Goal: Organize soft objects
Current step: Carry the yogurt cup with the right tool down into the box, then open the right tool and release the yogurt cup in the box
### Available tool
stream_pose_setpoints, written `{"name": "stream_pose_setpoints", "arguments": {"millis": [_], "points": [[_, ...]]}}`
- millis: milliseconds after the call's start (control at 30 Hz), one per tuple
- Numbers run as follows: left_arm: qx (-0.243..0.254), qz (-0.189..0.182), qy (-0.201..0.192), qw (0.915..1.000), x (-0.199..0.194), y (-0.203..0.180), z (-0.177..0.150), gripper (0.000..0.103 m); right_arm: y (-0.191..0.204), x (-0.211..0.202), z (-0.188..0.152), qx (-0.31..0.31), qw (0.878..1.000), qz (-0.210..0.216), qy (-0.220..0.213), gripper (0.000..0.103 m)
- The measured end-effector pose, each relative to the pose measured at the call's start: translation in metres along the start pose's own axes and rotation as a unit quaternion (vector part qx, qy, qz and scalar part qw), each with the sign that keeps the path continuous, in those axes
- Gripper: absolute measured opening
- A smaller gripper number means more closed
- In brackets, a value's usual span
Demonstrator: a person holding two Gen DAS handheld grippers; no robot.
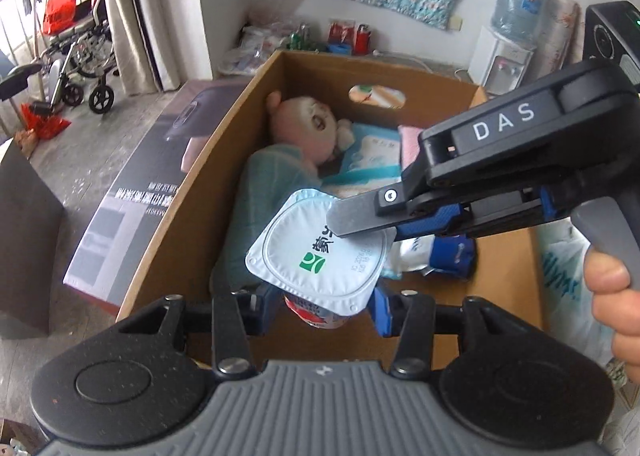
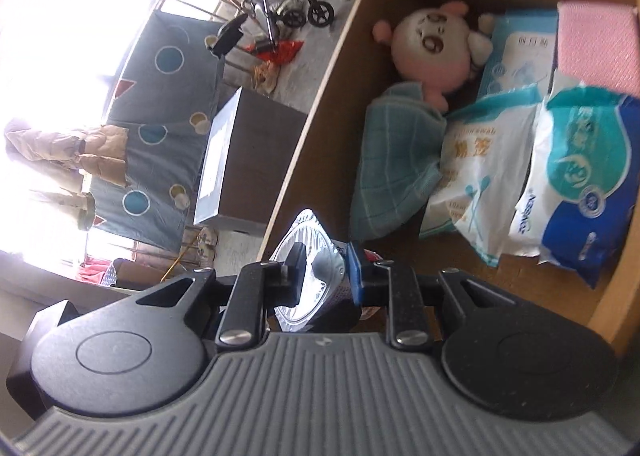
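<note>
A yogurt cup [image 1: 320, 256] with a white foil lid is held over the near end of an open cardboard box [image 1: 192, 191]. My left gripper [image 1: 320, 306] is shut on the cup's body below the lid. My right gripper [image 1: 360, 223] comes in from the right and is shut on the cup across lid and base; in its own view [image 2: 324, 276] the cup [image 2: 308, 272] sits sideways between the fingers. In the box [image 2: 320, 87] lie a pink plush toy [image 2: 430, 43], a teal towel [image 2: 396, 159], a pink cloth [image 2: 596, 43] and tissue packs [image 2: 480, 175].
A printed carton [image 1: 132, 199] lies against the box's left side. A dark cabinet [image 2: 240, 163] stands further left. A wheelchair [image 1: 76, 55] is by the balcony door. A water dispenser [image 1: 504, 55] stands at the back wall. A blue wet-wipe pack [image 2: 592, 183] fills the box's right side.
</note>
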State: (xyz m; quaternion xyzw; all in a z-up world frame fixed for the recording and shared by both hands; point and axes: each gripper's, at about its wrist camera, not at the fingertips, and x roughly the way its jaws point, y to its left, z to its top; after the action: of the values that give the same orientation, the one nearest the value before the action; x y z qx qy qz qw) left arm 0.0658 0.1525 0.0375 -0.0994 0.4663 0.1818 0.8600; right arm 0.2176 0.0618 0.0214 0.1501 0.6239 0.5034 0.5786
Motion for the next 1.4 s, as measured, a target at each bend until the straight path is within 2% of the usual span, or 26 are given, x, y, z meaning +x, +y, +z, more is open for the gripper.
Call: {"name": "stream_pose_setpoints", "arguments": {"millis": [133,367,400,433,533,800,967,1133,1233,1300,1400], "points": [[0.016,0.011,0.031,0.9993,0.015,0.019,-0.006,0.047,-0.008,0.032,0.001,0.020,0.999,-0.003,0.027,0.021],[0.030,0.027,0.053,0.9978,0.028,0.028,-0.016,0.049,-0.030,0.061,0.008,0.072,0.996,0.012,0.046,0.023],[0.030,0.029,0.051,0.9978,0.029,0.028,-0.016,0.052,-0.035,0.064,0.008,0.077,0.996,0.008,0.050,0.023],[0.031,0.035,0.047,0.9978,0.029,0.029,-0.017,0.060,-0.037,0.068,0.006,0.080,0.995,0.002,0.054,0.023],[0.044,0.045,0.029,0.9976,0.026,0.029,-0.015,0.071,-0.048,0.086,0.007,0.096,0.993,0.002,0.071,0.023],[0.043,0.043,0.012,0.9981,0.019,0.032,-0.009,0.072,-0.037,0.082,0.003,0.071,0.996,-0.022,0.058,0.026],[0.039,0.043,-0.021,0.9981,0.003,0.031,-0.012,0.074,-0.024,0.060,0.002,0.049,0.998,-0.019,0.019,0.027],[0.046,0.032,-0.074,0.9957,-0.022,0.019,-0.020,0.079,-0.009,0.010,-0.006,0.040,0.997,0.038,-0.058,0.032],[0.039,0.004,-0.093,0.9949,-0.033,0.007,-0.025,0.080,-0.004,-0.031,-0.024,0.017,0.992,0.056,-0.109,0.038],[0.039,-0.019,-0.101,0.9939,-0.038,-0.004,-0.029,0.080,-0.005,-0.059,-0.041,0.001,0.989,0.050,-0.141,0.044],[0.049,-0.046,-0.118,0.9907,-0.044,-0.028,-0.037,0.080,-0.012,-0.103,-0.070,-0.025,0.981,0.009,-0.191,0.047]]}}
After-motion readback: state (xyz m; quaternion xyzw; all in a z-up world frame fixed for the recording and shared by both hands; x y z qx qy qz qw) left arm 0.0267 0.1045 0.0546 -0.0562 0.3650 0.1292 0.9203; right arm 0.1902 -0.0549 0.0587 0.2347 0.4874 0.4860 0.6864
